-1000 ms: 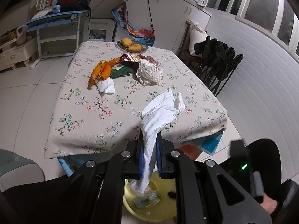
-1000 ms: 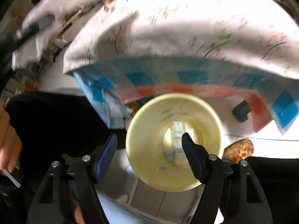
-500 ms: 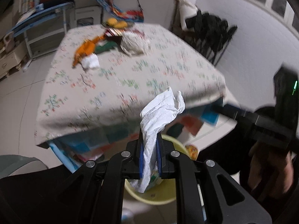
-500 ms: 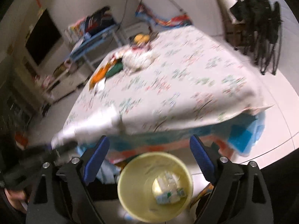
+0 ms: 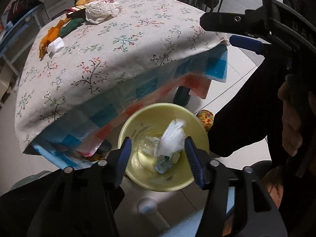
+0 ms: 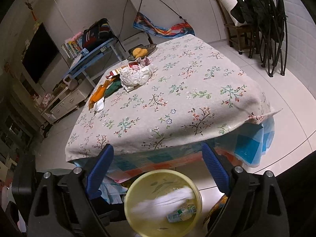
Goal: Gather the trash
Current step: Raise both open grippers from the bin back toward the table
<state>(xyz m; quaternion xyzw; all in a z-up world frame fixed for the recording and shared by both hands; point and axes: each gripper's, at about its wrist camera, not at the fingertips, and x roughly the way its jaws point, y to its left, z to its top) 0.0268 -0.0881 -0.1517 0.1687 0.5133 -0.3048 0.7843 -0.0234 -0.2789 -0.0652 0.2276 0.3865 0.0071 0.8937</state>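
Note:
My left gripper (image 5: 158, 148) hangs over the yellow bin (image 5: 164, 105) on the floor, and its jaws are opening. A white tissue (image 5: 173, 138), blurred, drops free between them into the bin onto other scraps. The same tissue (image 6: 164, 199) shows as a white streak in the bin (image 6: 164, 171) in the right wrist view. My right gripper (image 6: 157, 152) stands open and empty, facing the table above the bin. More trash lies at the far end of the table: a crumpled white bag (image 6: 136, 76), an orange wrapper (image 6: 97, 93) and a small tissue (image 6: 99, 105).
The floral tablecloth (image 6: 187, 102) overhangs a checked plastic sheet right above the bin. A plate of fruit (image 6: 141, 52) sits at the table's far end. Folded black chairs (image 6: 264, 29) stand at the right, a blue desk (image 6: 92, 57) at the left. A hand (image 5: 290, 122) holds the right gripper's handle.
The left gripper sank over the bin and opened, letting the white tissue go. The right gripper rose and tipped up from the bin towards the table, its jaws wider.

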